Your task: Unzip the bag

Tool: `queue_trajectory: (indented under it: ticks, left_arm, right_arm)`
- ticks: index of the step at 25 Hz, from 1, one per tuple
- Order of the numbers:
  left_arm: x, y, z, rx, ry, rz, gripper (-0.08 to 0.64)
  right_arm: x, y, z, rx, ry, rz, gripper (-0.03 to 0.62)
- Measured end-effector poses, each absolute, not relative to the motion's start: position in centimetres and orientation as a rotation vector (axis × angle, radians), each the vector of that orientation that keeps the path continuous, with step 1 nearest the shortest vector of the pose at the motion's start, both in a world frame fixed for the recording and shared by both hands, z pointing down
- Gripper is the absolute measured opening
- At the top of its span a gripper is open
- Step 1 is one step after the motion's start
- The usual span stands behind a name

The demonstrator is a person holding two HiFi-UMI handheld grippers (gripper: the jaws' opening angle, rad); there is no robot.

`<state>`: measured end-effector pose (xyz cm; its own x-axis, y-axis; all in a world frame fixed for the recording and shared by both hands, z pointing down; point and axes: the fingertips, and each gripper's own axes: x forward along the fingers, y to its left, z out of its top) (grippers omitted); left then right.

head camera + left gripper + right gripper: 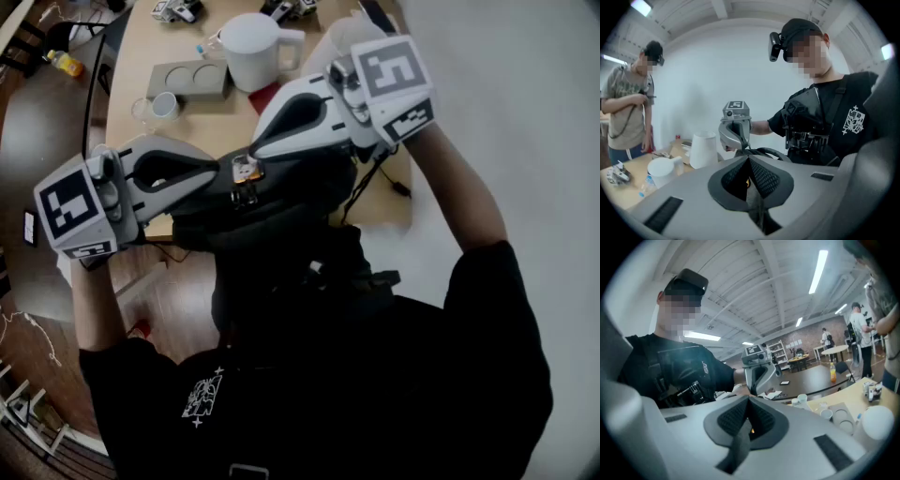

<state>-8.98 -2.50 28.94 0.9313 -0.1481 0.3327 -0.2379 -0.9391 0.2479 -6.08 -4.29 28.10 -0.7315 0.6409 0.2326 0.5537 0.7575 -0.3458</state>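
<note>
I hold a black bag [291,202] up in front of my chest, above the near edge of the table. My left gripper [232,183] and right gripper [251,159] point at each other, and their tips almost meet on the bag's top. In the left gripper view the left gripper [749,161] is shut on a black strip of the bag [757,206] that runs down between the pads. In the right gripper view the right gripper [749,404] is likewise shut on a black strip [738,446]. I cannot tell whether either strip is the zip's pull. The zip itself is hidden.
Beyond the bag, the wooden table [131,56] carries a white pitcher [253,47], a grey cup tray [187,80] and a small cup [164,105]. A black cable [389,178] hangs over its right edge. Another person [630,108] stands at the table's far side.
</note>
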Motion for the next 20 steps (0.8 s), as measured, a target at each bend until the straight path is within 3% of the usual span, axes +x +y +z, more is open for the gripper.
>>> queue_trajectory:
  ticks: [12, 15, 20]
  left_arm:
    - [-7.7, -1.1, 31.4, 2.364, 0.377, 0.53, -0.002]
    - [-7.7, -1.0, 32.3, 2.27, 0.447, 0.566, 0.0]
    - [-7.3, -0.6, 32.3, 2.119, 0.558, 0.557, 0.048]
  right_arm:
    - [-6.6, -2.6, 31.0, -1.265, -2.135, 0.81, 0.028]
    - [-6.8, -2.7, 31.9, -1.264, -2.019, 0.88, 0.108]
    - [-6.6, -2.7, 32.5, -1.29, -1.804, 1.016, 0.138]
